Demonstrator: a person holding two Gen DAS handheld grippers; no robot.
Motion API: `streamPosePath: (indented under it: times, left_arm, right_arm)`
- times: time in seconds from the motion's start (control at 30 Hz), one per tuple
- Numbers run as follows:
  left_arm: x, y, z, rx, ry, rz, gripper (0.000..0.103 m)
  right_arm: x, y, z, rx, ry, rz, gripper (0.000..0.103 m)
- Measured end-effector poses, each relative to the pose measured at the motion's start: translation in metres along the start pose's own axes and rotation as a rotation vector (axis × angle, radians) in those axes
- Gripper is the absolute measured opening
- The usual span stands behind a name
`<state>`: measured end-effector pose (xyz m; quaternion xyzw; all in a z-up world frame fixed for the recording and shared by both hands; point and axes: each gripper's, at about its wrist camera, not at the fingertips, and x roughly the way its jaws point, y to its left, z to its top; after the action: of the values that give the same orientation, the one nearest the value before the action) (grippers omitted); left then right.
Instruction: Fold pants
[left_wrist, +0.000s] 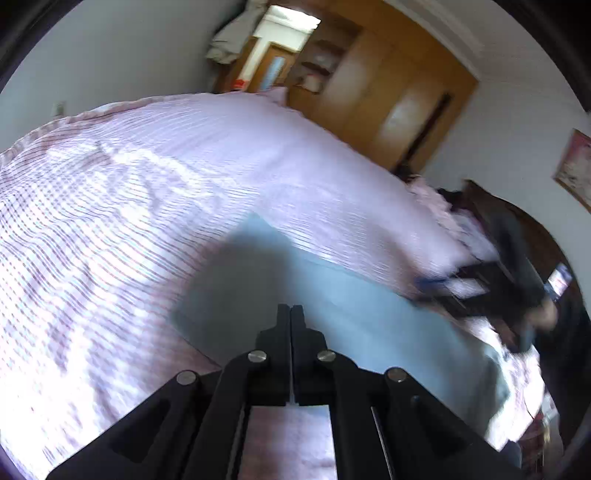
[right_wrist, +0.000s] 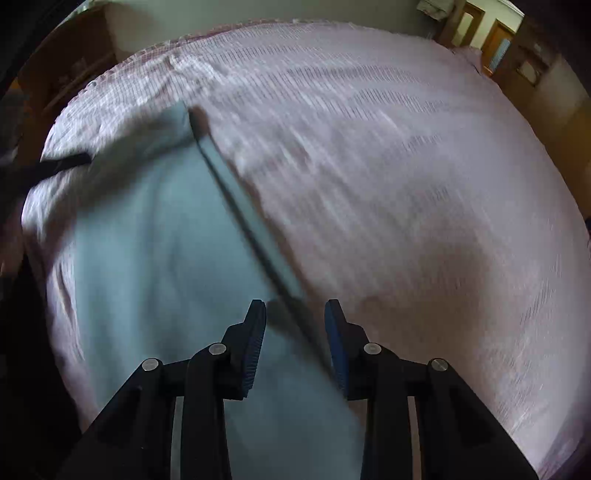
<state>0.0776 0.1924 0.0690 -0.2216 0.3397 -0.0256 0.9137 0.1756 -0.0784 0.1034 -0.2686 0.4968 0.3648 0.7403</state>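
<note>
Left gripper (left_wrist: 290, 314) is up front with its fingers pressed together, nothing visibly pinched between them, hanging over the light blue pants (left_wrist: 354, 317). Those lie flat on a bed with a pink checked sheet (left_wrist: 110, 206). Right gripper (right_wrist: 295, 314) has its fingers spread apart, straddling the pants' (right_wrist: 162, 236) dark long edge. Both views are pretty blurry. Wooden wardrobe (left_wrist: 399, 96) sits beyond the bed.

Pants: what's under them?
The pants lie on a pink checked bedsheet, which shows on their left, far and right sides. Whatever the sheet covers is hidden. The open right tool hovers over their right edge.
</note>
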Motion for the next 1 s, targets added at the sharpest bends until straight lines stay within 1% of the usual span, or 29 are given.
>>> streamPosePath:
  times: [0.07,0.13,0.2,0.23,0.3,0.33,0.47,0.5,0.57,0.67,0.7,0.73,0.77,0.83,0.9,0.93,1.0]
  left_arm:
    - [0.008,0.014,0.005,-0.024,0.008,0.03,0.0]
    - [0.017,0.029,0.004,-0.066,0.033,0.04,0.0]
    - [0.025,0.04,0.004,-0.104,0.049,0.024,0.0]
    - [0.024,0.043,0.002,-0.126,0.053,0.008,0.0]
    - [0.023,0.048,0.0,-0.163,0.049,-0.021,0.0]
    - [0.023,0.05,0.001,-0.17,0.044,-0.027,0.0]
    - [0.013,0.05,-0.004,-0.159,0.023,-0.021,0.0]
    - [0.012,0.05,-0.004,-0.154,0.022,-0.017,0.0]
    - [0.014,0.048,-0.001,-0.144,0.023,-0.009,0.0]
    - [0.017,0.041,0.003,-0.128,0.012,-0.012,0.0]
    - [0.017,0.039,0.004,-0.122,0.01,-0.011,0.0]
    - [0.019,0.038,0.004,-0.117,0.01,-0.009,0.0]
    - [0.022,0.036,0.006,-0.114,0.011,-0.007,0.0]
    - [0.026,0.036,0.006,-0.118,0.021,-0.013,0.0]
    - [0.028,0.04,0.005,-0.118,0.025,-0.02,0.0]
    - [0.028,0.041,0.005,-0.118,0.025,-0.025,0.0]
    - [0.026,0.044,0.002,-0.126,0.027,-0.041,0.0]
  right_arm:
    - [-0.005,-0.001,-0.013,0.02,-0.038,0.036,0.026]
    - [-0.009,0.0,-0.022,0.036,-0.089,0.091,0.026]
    - [-0.003,0.004,-0.024,0.024,-0.09,0.09,0.026]
    - [0.006,0.008,-0.024,0.01,-0.067,0.069,0.026]
    - [0.014,0.006,-0.025,0.017,-0.051,0.07,0.016]
    - [0.016,0.004,-0.025,0.033,-0.059,0.085,0.0]
    - [0.006,0.004,-0.03,0.018,-0.122,0.065,0.0]
    - [0.003,0.002,-0.031,0.024,-0.131,0.048,0.0]
    - [-0.002,-0.007,-0.036,0.051,-0.14,0.021,0.0]
    - [-0.005,-0.021,-0.041,0.105,-0.136,0.021,0.0]
    - [-0.002,-0.024,-0.04,0.12,-0.123,0.037,0.0]
    - [0.0,-0.026,-0.041,0.13,-0.103,0.047,0.005]
    - [0.003,-0.026,-0.04,0.137,-0.088,0.042,0.012]
    - [0.004,-0.019,-0.038,0.115,-0.101,0.036,0.013]
    - [0.006,-0.008,-0.032,0.072,-0.106,0.052,0.013]
    - [0.009,-0.004,-0.03,0.047,-0.095,0.043,0.015]
    - [0.016,0.003,-0.027,0.002,-0.063,0.009,0.016]
